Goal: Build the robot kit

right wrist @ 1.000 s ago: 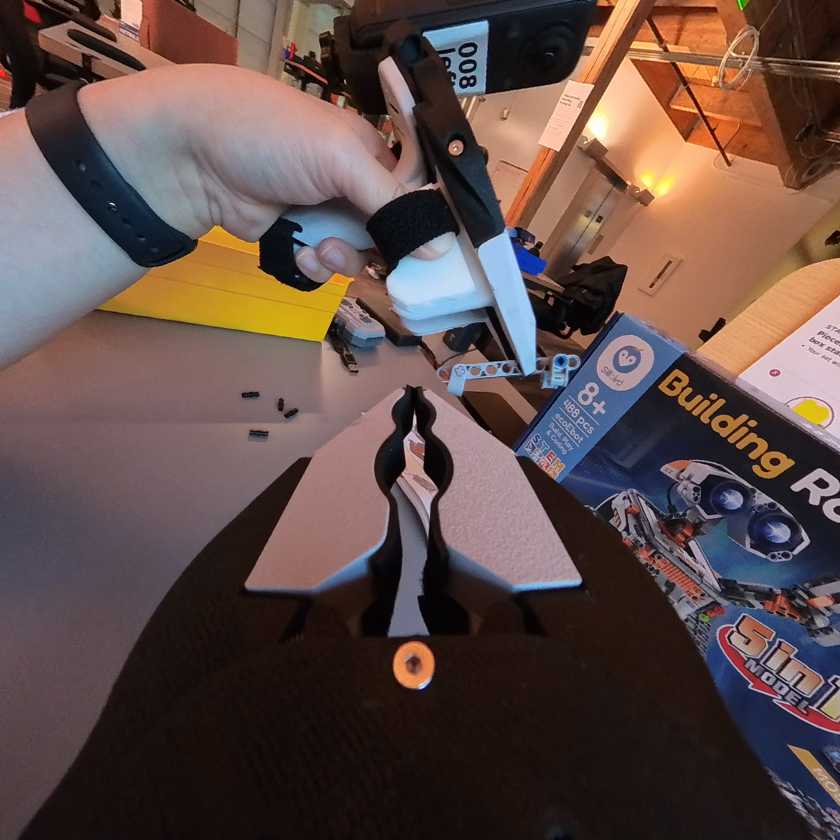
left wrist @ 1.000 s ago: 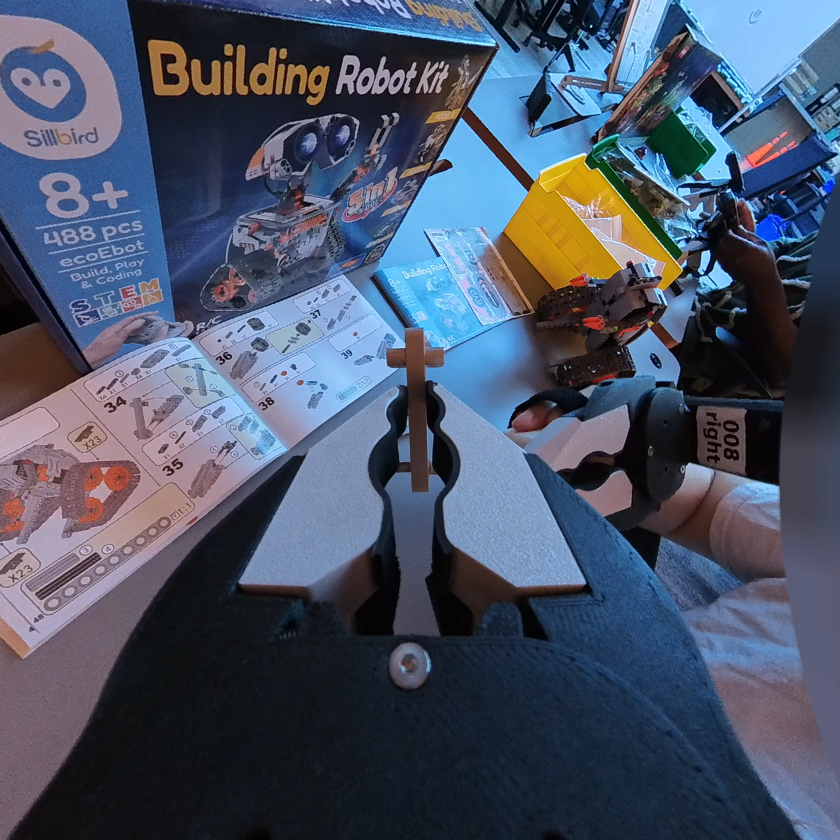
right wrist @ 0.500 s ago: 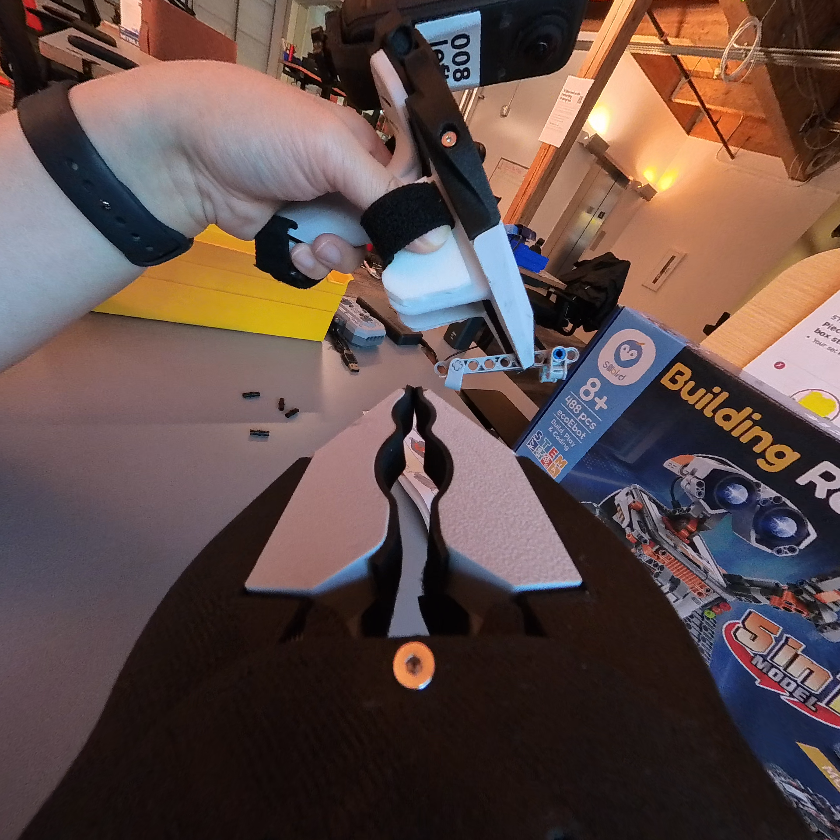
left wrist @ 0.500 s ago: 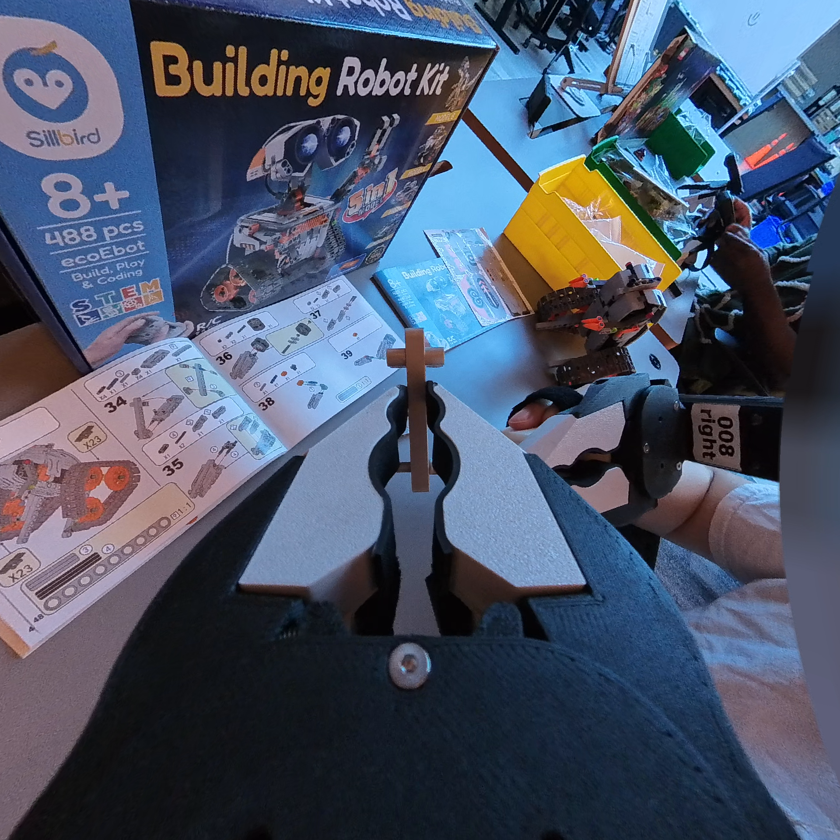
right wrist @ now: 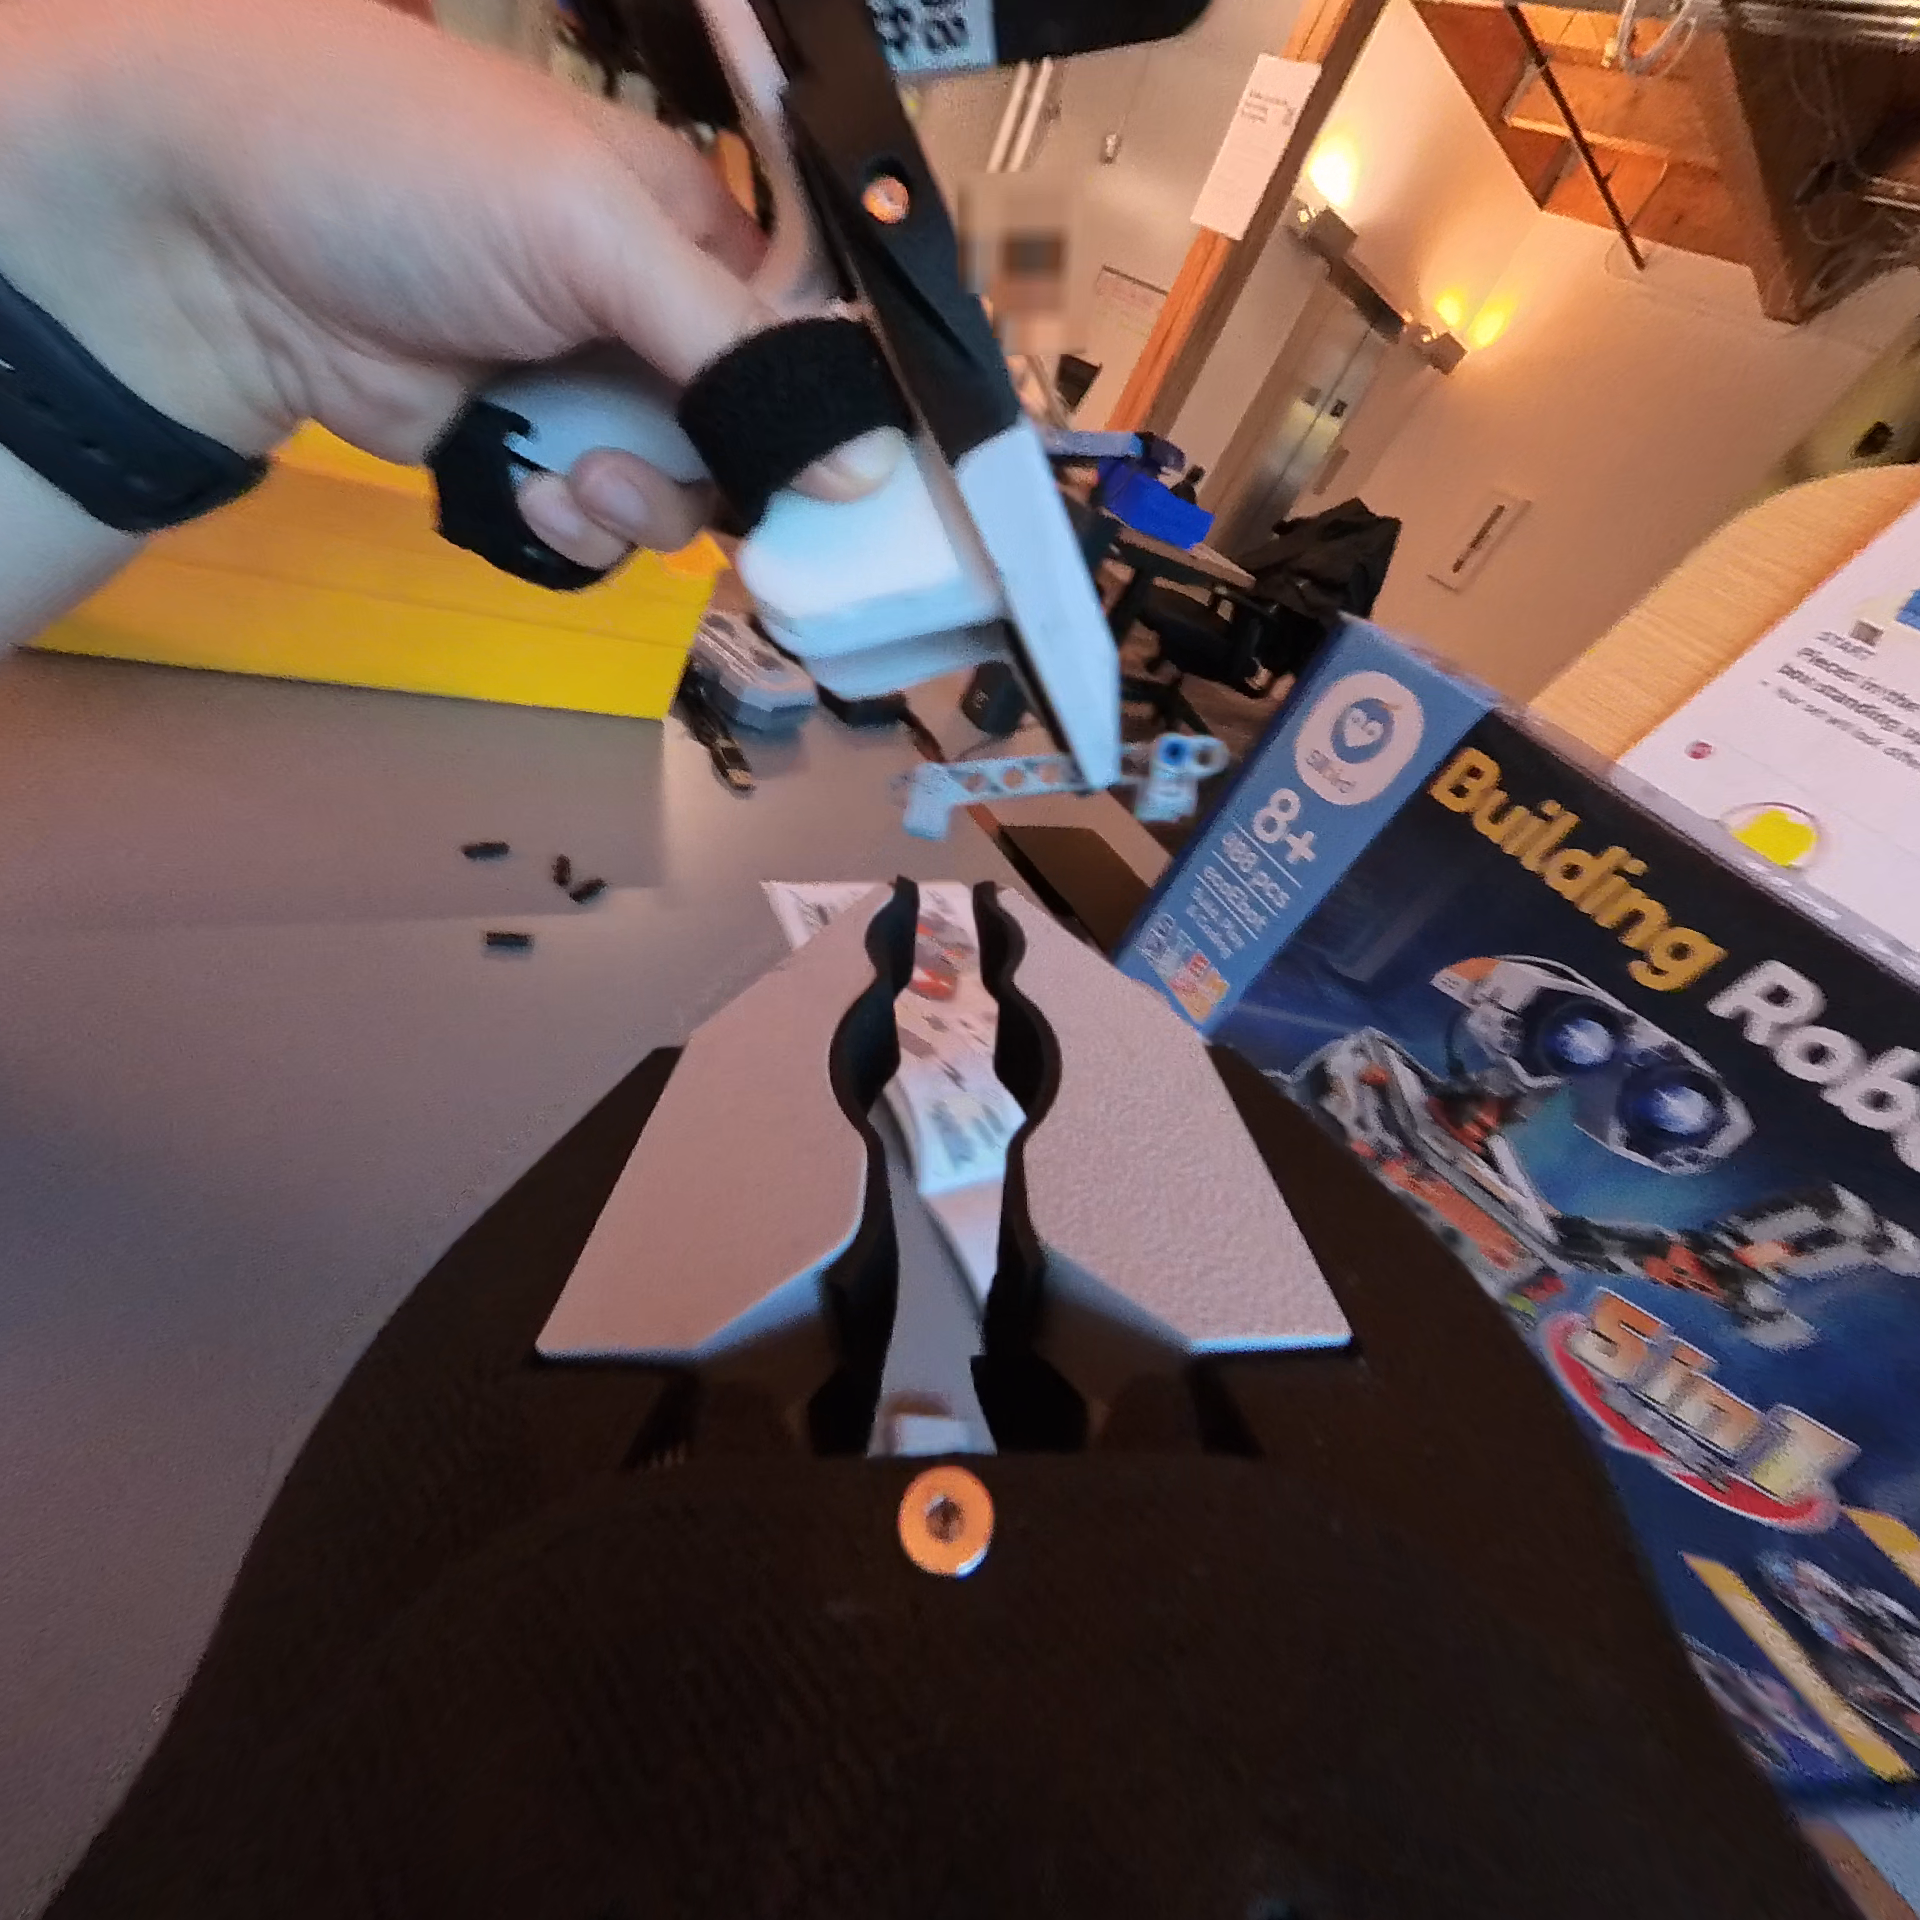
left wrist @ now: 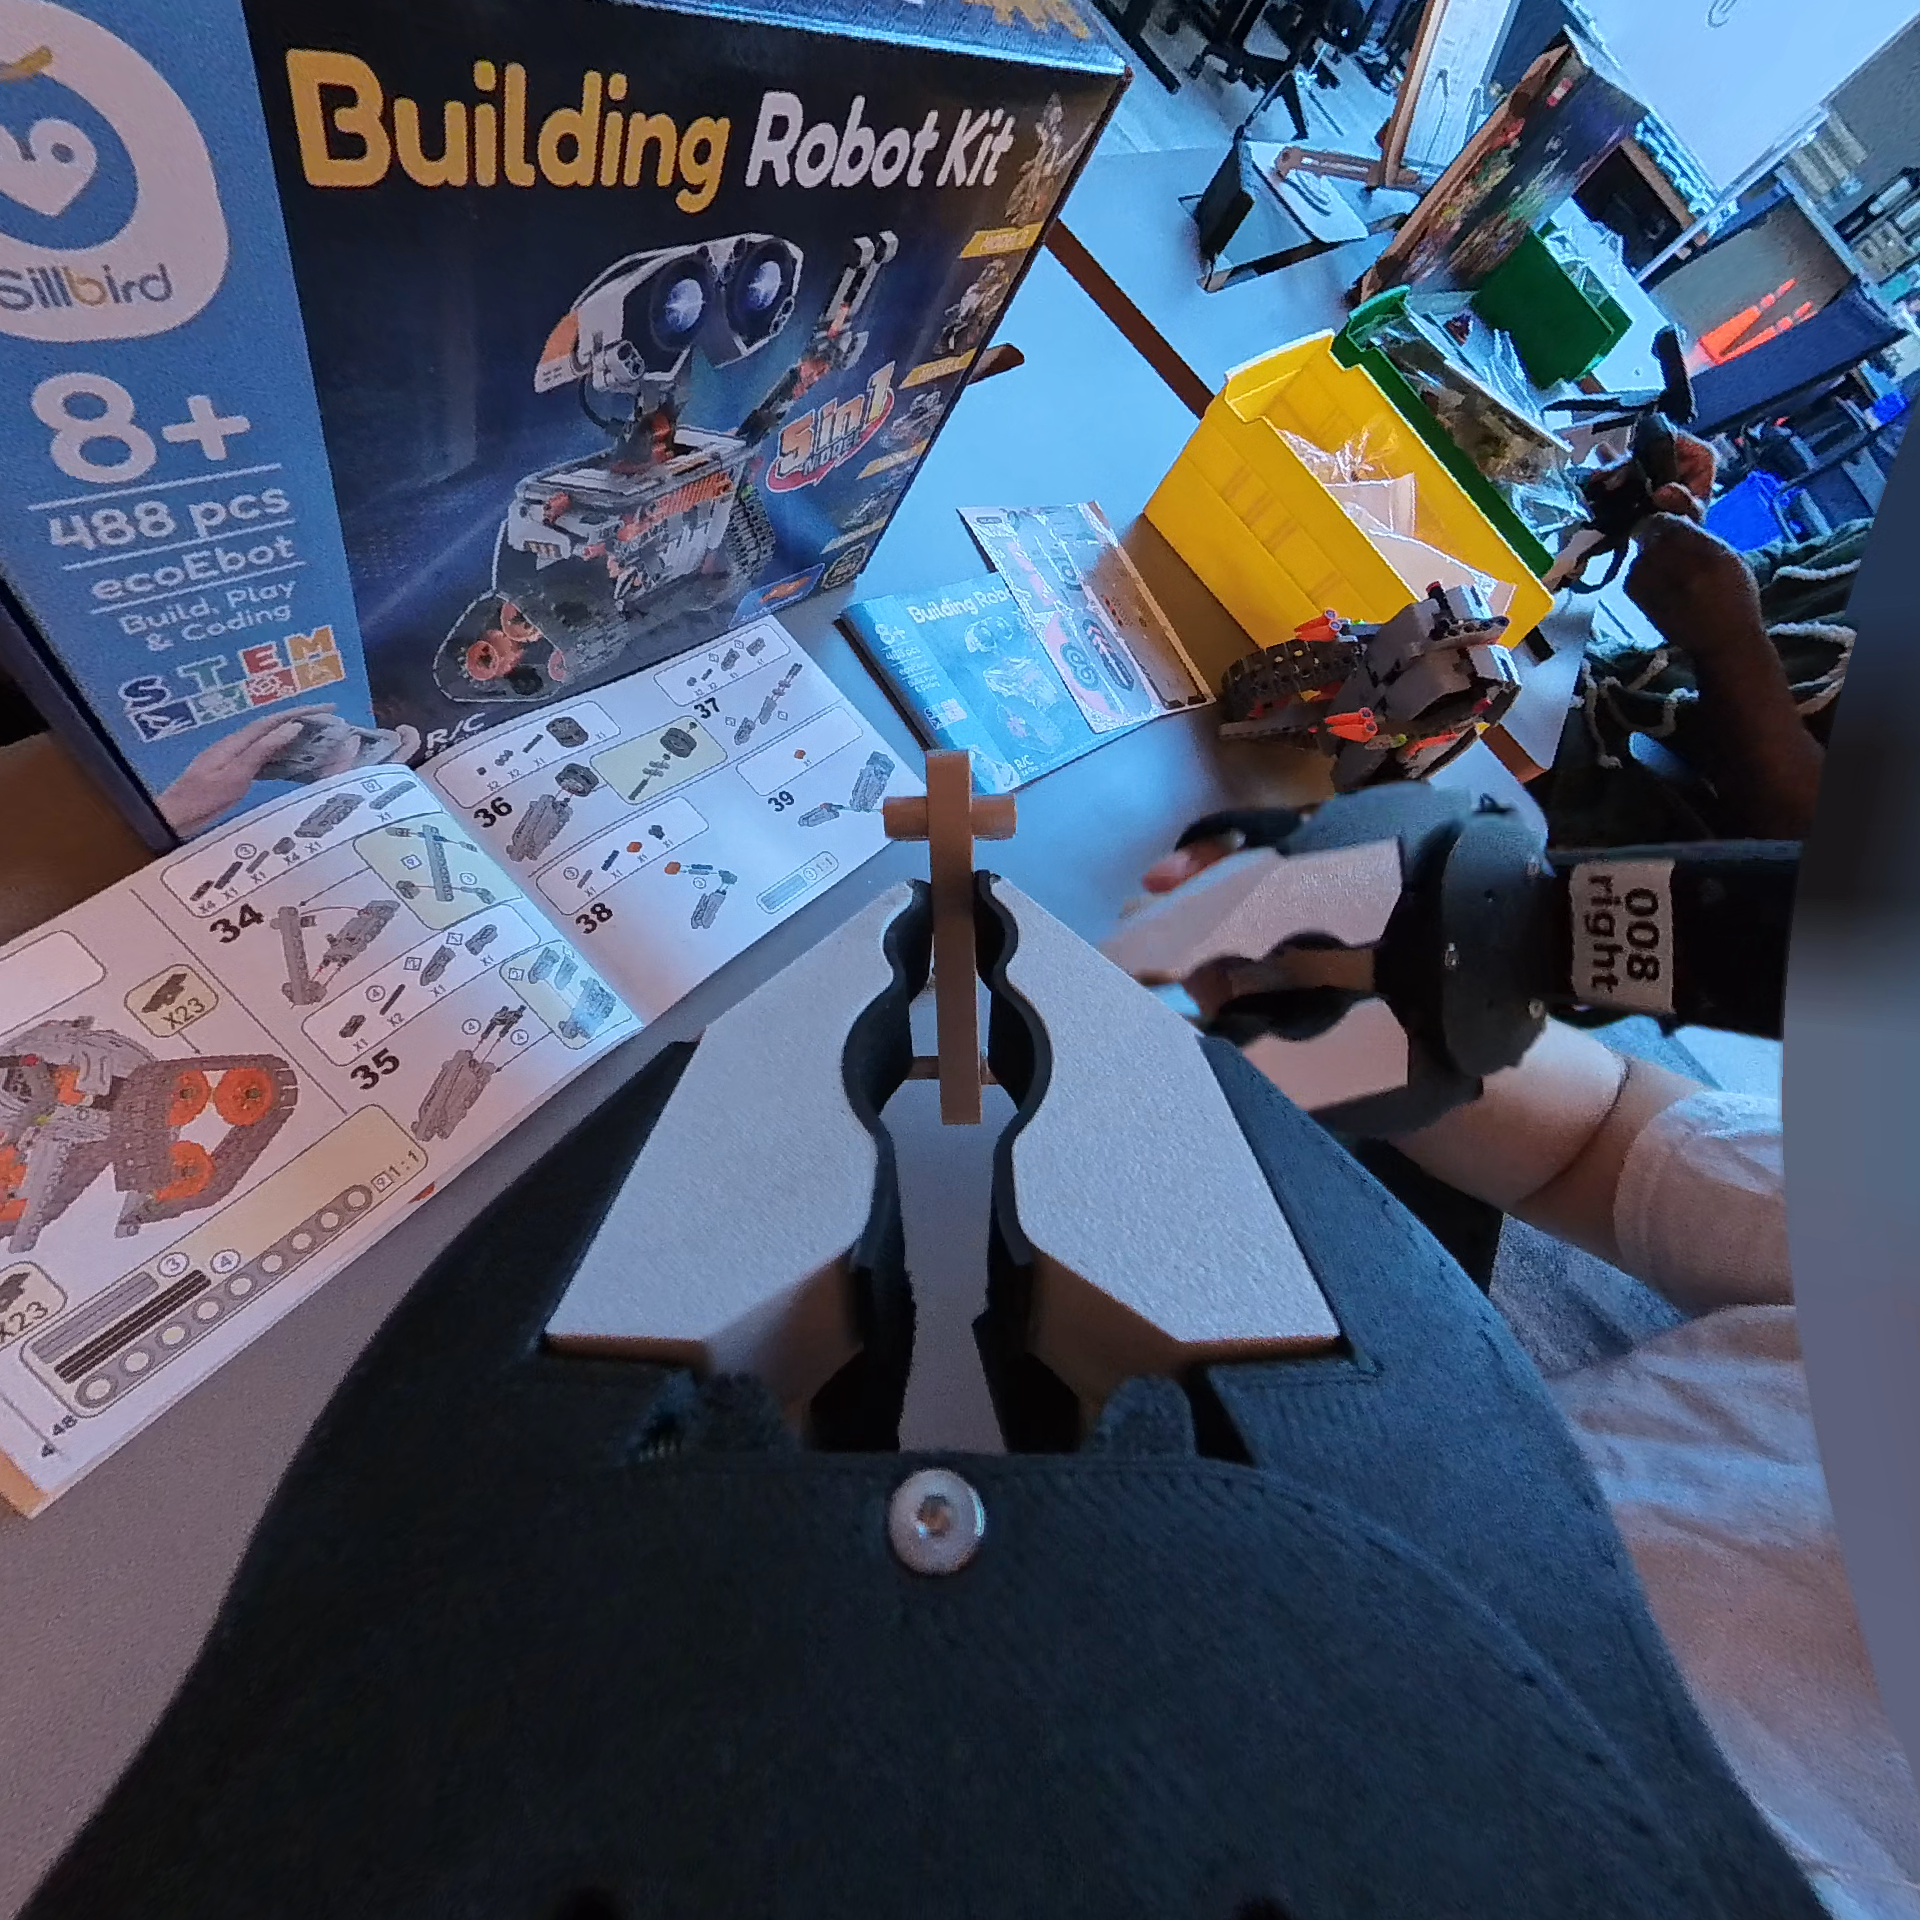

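My left gripper (left wrist: 951, 883) is shut on a thin perforated beam (left wrist: 951, 935), seen edge-on as a tan cross, held above the open instruction manual (left wrist: 416, 935). In the right wrist view the same beam (right wrist: 1003, 779) is light grey, with a small connector at its right end, clamped at the left gripper's tip (right wrist: 1091, 769). My right gripper (right wrist: 943, 888) is empty, its jaws a narrow gap apart, just below and in front of the beam. It also shows side-on in the left wrist view (left wrist: 1153, 925), to the right of the beam.
The dark blue kit box (left wrist: 623, 364) stands behind the manual. A yellow bin (left wrist: 1278, 520), a blue booklet (left wrist: 966, 665) and a tracked model (left wrist: 1371, 686) lie at the right. Another person's hand (left wrist: 1704, 582) is beyond them. Small black pins (right wrist: 561, 873) lie on the table. About 4 cm separates my left fingertips from my right.
My right gripper has moved closer under the left gripper and its jaws have parted slightly. The left gripper still holds the beam in about the same place.
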A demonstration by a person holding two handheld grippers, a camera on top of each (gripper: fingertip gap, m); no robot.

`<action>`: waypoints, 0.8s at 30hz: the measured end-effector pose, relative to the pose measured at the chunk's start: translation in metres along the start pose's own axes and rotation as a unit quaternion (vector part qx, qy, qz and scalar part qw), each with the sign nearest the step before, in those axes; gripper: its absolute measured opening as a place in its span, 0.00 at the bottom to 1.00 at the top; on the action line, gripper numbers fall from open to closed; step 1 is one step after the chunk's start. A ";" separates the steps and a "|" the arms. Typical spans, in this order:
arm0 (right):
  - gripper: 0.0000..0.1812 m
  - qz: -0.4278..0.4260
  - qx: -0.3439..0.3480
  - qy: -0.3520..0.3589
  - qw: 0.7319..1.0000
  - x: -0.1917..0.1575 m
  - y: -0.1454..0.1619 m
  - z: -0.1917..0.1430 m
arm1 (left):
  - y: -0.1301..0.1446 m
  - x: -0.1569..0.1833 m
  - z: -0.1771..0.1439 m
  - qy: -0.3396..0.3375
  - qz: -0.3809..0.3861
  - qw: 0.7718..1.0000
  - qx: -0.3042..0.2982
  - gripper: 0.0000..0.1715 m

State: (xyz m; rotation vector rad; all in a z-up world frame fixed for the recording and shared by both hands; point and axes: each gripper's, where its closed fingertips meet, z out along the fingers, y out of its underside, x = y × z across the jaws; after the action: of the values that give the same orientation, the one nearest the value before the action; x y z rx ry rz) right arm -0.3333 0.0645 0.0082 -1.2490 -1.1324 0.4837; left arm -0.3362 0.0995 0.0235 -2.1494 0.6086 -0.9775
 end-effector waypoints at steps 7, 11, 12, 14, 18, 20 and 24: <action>0.05 0.051 -0.069 0.080 0.993 0.069 0.034 -0.020 | 0.004 -0.014 -0.006 -0.023 -0.010 1.000 -0.010 0.03; 0.05 0.088 -0.060 0.069 0.992 0.073 0.036 -0.022 | 0.007 -0.016 -0.008 -0.023 -0.015 0.999 -0.018 0.03; 0.05 0.090 -0.059 0.062 0.992 0.071 0.035 -0.022 | 0.009 -0.016 -0.008 -0.025 -0.015 0.999 -0.023 0.03; 0.05 0.086 -0.061 0.044 0.993 0.064 0.034 -0.019 | 0.010 -0.017 -0.007 -0.027 -0.016 0.999 -0.026 0.03; 0.07 0.077 -0.067 -0.006 0.995 0.039 0.032 -0.010 | 0.016 -0.020 -0.001 -0.029 -0.022 0.998 -0.043 0.03; 0.07 0.081 -0.068 -0.032 0.994 0.024 0.030 -0.005 | 0.019 -0.022 0.001 -0.032 -0.023 0.998 -0.052 0.03; 0.09 0.111 -0.059 -0.060 0.990 -0.004 0.027 0.008 | 0.026 -0.027 0.009 -0.043 -0.028 0.996 -0.069 0.03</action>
State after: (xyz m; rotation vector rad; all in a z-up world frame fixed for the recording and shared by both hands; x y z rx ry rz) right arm -0.3342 0.0737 -0.0183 -1.4751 -1.1409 0.6749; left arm -0.3488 0.1039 -0.0124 -2.3289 0.5924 -0.8893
